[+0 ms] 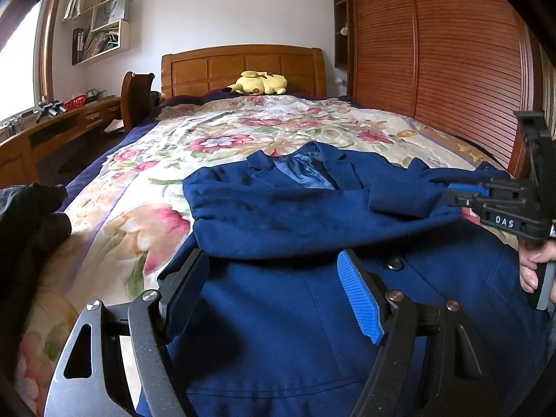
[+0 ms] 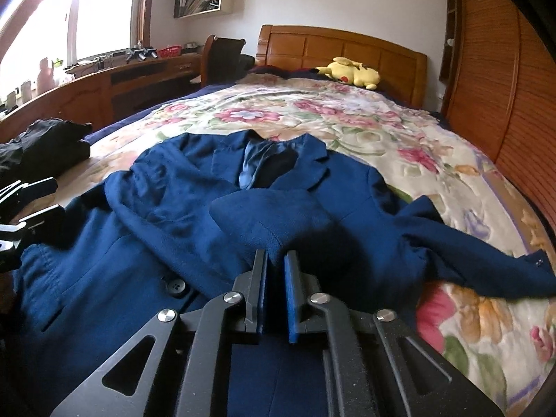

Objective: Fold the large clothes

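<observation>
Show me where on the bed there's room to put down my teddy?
Free: the flowery blanket between the blue jacket and the yellow plush toy, and the strip by the wardrobe. Crowded: the near end, under the jacket, with dark clothes at its left edge.

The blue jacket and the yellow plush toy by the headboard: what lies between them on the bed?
Only floral bedspread lies between the blue jacket and the yellow plush toy; both wrist views show that stretch bare.
</observation>
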### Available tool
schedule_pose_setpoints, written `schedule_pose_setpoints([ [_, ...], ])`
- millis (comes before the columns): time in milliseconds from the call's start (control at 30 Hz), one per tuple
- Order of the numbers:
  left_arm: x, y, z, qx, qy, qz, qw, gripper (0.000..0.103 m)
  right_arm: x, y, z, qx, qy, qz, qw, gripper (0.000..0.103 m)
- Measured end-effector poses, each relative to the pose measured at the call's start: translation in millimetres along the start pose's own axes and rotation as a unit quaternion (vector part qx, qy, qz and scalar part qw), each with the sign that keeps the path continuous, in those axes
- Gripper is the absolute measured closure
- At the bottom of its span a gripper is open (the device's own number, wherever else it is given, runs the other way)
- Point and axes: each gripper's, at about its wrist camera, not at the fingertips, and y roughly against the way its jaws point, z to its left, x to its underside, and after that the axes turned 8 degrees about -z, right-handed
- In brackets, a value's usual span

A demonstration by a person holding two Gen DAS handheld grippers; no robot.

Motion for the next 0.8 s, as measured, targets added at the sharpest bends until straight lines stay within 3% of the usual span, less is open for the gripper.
schedule_pose_setpoints([
  [100, -1, 0, -1, 0.001, 0.000, -0.001, 1.0000, 0.026, -7, 9, -5, 0.002, -0.010, -0.022, 1.000, 0.060],
  [133, -1, 1, -2, 0.001, 0.000, -0.002, 1.0000, 0.026, -8, 12, -5, -0.003, -0.014, -0.028, 1.000, 0.056],
  [367, -1, 1, -5, 0.003, 0.001, 0.000, 1.0000, 0.026, -9, -1, 14, -0.041, 0.010, -0.033, 0.999, 0.056],
  [600, -1, 2, -7, 0.002, -0.002, 0.000, 1.0000, 0.026, -5, -44, 25, -0.061, 0.039, 0.013, 0.997, 0.056],
  [800, 0, 0, -8, 0.004, 0.000, 0.004, 1.0000, 0.026, -1, -68, 13, -0.062, 0.021, 0.046, 0.997, 0.056],
])
